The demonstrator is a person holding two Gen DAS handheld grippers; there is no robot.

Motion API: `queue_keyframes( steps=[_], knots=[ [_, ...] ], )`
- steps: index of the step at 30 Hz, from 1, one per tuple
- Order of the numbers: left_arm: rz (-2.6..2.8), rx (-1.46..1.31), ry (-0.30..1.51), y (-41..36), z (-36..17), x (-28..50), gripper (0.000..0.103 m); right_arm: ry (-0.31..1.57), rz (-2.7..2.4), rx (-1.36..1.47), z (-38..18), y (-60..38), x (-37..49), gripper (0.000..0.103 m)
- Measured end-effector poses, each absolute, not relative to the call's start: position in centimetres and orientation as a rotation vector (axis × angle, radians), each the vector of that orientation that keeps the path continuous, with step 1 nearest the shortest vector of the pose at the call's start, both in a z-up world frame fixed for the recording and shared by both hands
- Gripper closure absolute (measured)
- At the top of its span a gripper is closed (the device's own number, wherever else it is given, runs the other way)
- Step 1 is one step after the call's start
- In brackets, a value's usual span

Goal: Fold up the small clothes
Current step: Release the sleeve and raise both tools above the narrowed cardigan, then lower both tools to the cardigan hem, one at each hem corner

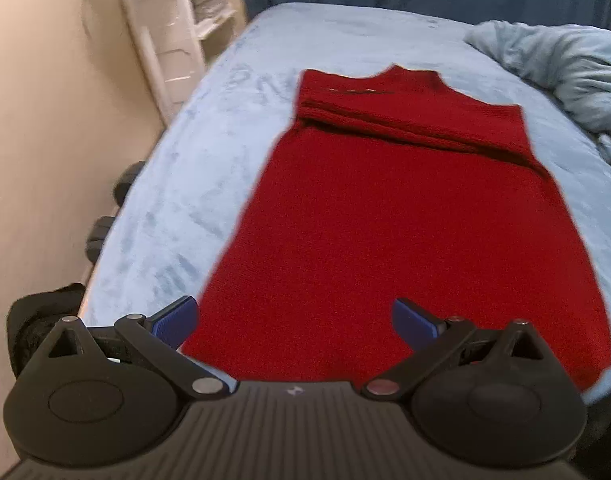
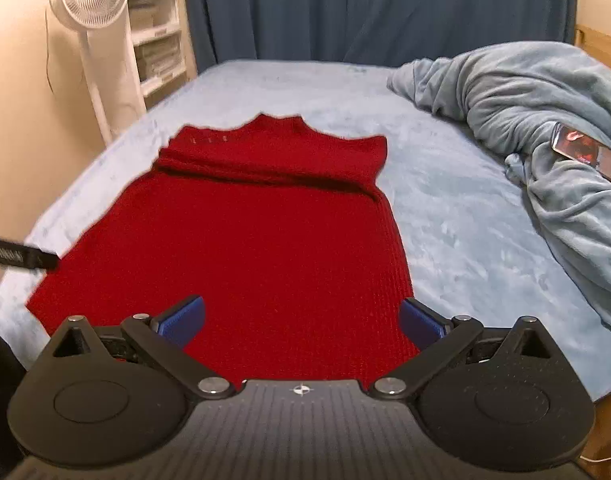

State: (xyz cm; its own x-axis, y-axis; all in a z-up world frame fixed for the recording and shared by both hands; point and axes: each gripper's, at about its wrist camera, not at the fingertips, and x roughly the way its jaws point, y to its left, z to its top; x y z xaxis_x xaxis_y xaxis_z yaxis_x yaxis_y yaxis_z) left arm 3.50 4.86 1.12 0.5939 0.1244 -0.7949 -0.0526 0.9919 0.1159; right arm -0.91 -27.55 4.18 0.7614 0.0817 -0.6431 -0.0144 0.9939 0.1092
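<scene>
A red knit sweater (image 1: 385, 220) lies flat on the light blue bed (image 2: 465, 240), its hem at the near edge and its neck toward the far end, with both sleeves already folded across the chest in a band near the shoulders. The left gripper (image 1: 293, 320) hangs over the hem with its jaws spread wide and nothing between them, its left finger close to the sweater's left hem corner. The right gripper (image 2: 301, 316) is likewise open and empty, its right finger just by the right hem corner.

The step in hand looks like taking the hem to fold the body up toward the neck. To do it well, each claw should close on its own hem corner, pinching both layers of the knit, so the edge rises level. Lift together, carry the hem forward evenly, and lay it short of the sleeve band or square onto the shoulders without dragging the sleeves loose. Thick knit stretches and sags, so keep the hem taut between the two claws.

A crumpled blue-grey blanket (image 2: 545, 120) with a phone (image 2: 585, 150) on it sits toward the far right corner, well apart from the sweater
</scene>
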Motion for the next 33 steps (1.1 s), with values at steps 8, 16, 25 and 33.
queue_keyframes(
  steps=[8,16,25,33],
  knots=[
    [0.101,0.034,0.918,10.8,-2.5,8.6,0.000,0.891,-0.096,0.230,-2.4,-34.0,3.6,0.001],
    [0.065,0.060,1.101,11.5,-8.2,12.5,0.000,1.028,-0.199,0.398,-7.8,-38.4,7.2,0.001],
    [0.068,-0.049,1.143,13.1,-10.5,12.7,0.000,1.136,-0.152,0.445,-11.2,-38.7,8.8,0.001],
    [-0.010,-0.055,1.196,13.4,-9.7,13.1,0.000,1.121,-0.134,0.483,-11.0,-39.6,8.5,0.001]
  ],
)
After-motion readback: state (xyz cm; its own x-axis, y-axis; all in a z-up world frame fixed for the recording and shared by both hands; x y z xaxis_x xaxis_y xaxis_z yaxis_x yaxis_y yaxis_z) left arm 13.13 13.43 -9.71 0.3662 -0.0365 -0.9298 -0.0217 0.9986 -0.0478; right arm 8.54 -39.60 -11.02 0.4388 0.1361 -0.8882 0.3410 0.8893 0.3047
